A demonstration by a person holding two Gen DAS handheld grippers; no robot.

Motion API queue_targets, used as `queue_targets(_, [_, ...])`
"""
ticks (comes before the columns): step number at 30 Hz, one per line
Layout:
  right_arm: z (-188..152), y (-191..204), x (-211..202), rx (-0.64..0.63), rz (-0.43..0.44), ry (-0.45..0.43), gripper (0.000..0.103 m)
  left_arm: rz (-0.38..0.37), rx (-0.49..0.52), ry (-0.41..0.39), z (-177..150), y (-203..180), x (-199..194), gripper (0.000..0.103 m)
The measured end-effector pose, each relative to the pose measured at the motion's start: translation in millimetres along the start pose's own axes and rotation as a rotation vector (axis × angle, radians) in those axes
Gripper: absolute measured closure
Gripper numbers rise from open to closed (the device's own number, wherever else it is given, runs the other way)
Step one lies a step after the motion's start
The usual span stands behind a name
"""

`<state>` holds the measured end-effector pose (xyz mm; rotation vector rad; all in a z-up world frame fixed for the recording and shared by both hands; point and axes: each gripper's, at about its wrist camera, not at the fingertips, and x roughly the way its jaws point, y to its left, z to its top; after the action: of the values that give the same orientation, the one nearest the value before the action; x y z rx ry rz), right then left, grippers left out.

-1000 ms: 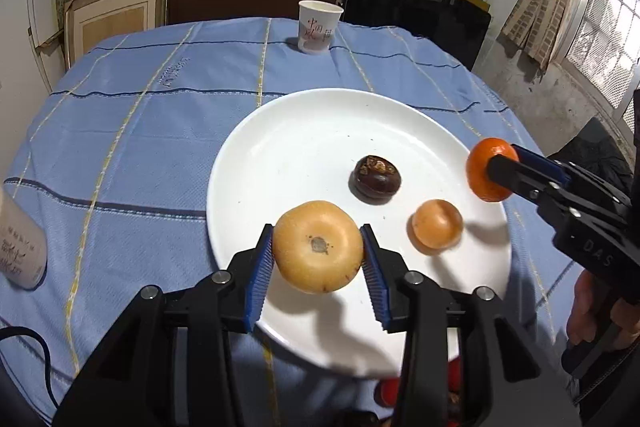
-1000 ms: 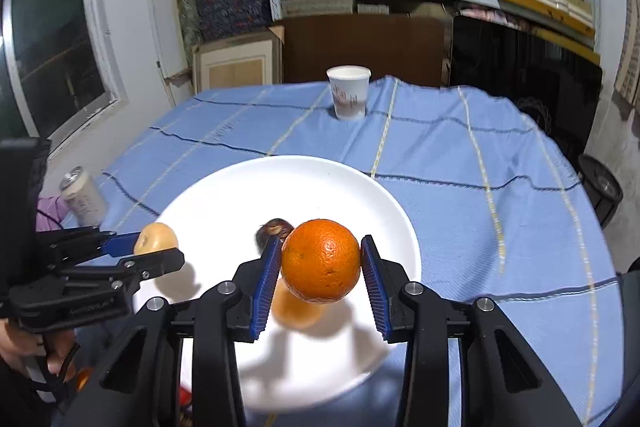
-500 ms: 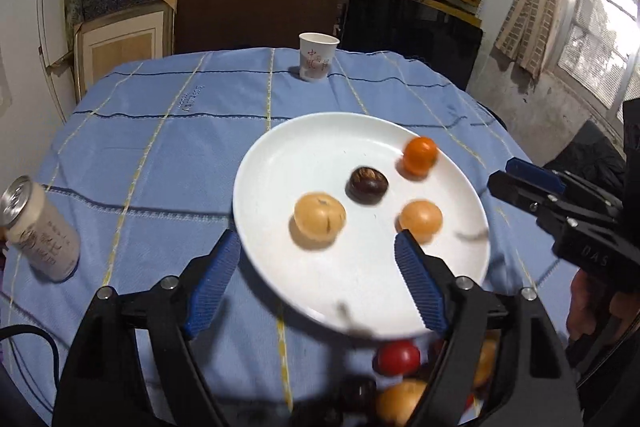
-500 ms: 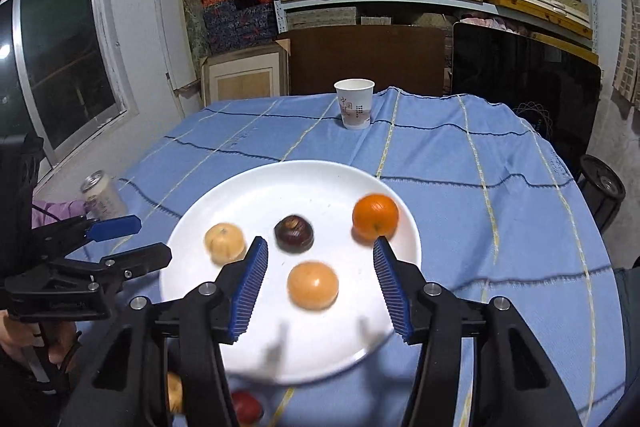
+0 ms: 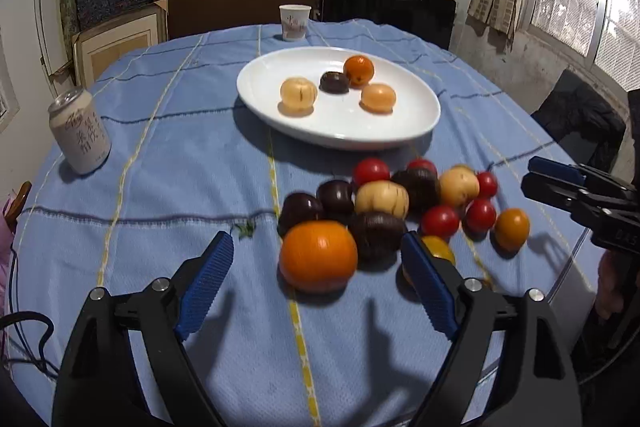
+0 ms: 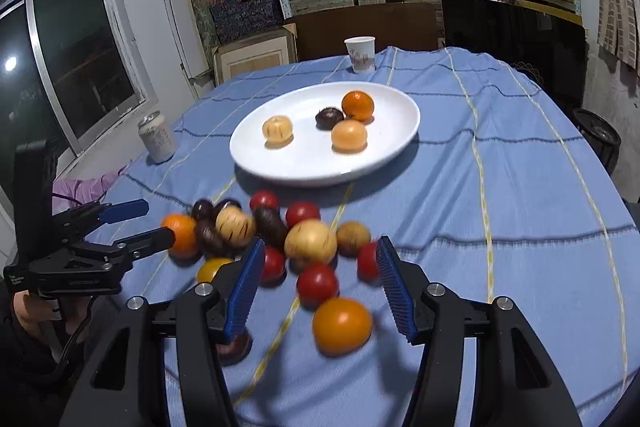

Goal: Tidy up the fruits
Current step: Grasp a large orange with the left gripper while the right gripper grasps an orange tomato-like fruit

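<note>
1. The left gripper (image 5: 316,267) hangs low over the near edge of the table (image 5: 168,163), its jaws spread wide and holding nothing. The big orange (image 5: 318,255) sits on the cloth between the blue pads, touching neither. That framing suggests it is the next pick.

2. The right gripper (image 6: 318,291) is likewise wide open and empty. A red tomato (image 6: 317,284) and an orange-yellow fruit (image 6: 341,325) lie in its gap, so either could be its target; I cannot tell which.

3. The white plate (image 5: 416,123) sits towards the middle of the table, beyond the loose heap, and serves as the collecting dish. It holds four fruits: a pale yellow one (image 5: 298,95) at its left, a dark brown one (image 5: 334,82), a small orange (image 5: 359,70) at the far side touching the brown one, and a light orange one (image 5: 378,97) nearest the right rim.

4. The unsorted pile (image 5: 400,203) lies between the plate and the table's near edge: red tomatoes, dark brown fruits, pale striped ones and orange ones, crowded and touching. Most of the work seems to remain.

5. A drink can (image 5: 80,131) stands upright near the left edge and a paper cup (image 5: 294,22) at the far edge, both well clear of the fruit.

6. Crowding is the likely hazard: closing on one fruit may nudge its neighbours and set them rolling.
</note>
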<state>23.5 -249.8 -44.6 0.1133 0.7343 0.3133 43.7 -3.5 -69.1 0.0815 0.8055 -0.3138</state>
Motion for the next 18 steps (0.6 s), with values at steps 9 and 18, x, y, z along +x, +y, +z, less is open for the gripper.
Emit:
queue_targets(9, [-17.5,18.2,-24.3,-0.054,-0.049,-0.031,0.043,0.069,-0.009,0.054,-9.8,-0.4,18.1,0.018])
queue_targets(18, [-18.8,20.9,-26.6,-0.067,-0.06,-0.031,0.042,0.117,-0.016,0.08,-3.1,4.0,29.6,0.019])
